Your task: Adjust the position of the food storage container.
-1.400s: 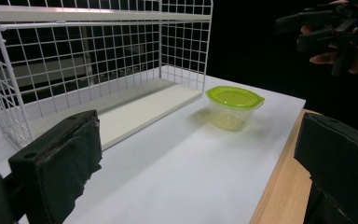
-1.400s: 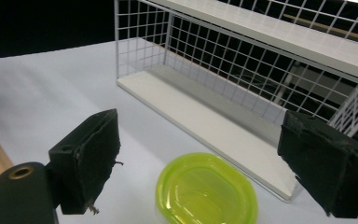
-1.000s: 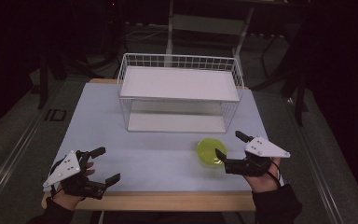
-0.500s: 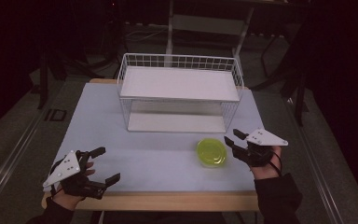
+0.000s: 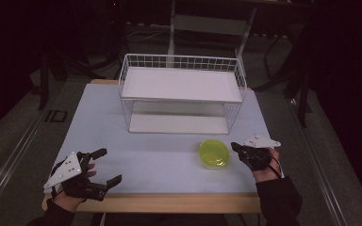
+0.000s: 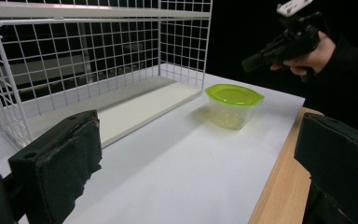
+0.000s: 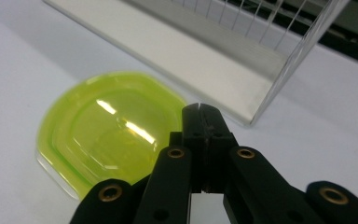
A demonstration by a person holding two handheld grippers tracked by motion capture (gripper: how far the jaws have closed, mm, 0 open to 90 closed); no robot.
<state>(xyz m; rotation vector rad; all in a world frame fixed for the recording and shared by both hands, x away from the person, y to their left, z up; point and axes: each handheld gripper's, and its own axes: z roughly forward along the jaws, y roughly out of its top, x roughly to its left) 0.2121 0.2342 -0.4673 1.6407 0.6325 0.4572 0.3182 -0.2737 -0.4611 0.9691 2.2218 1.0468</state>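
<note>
Two claws flanked the green-lidded container [image 5: 214, 153]: right claw [image 5: 236, 148] closed, empty, just beside it; left claw [image 5: 107, 165] wide open, empty, well apart.

Dim surroundings, lit table [image 5: 160, 160], glare on lid [image 7: 121, 122]

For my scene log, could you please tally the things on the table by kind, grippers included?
Lidded green container: 1
White wire rack: 1
Hand-held grippers: 2, left gripper with jaws apart, right gripper with jaws together
Total: 4
</note>
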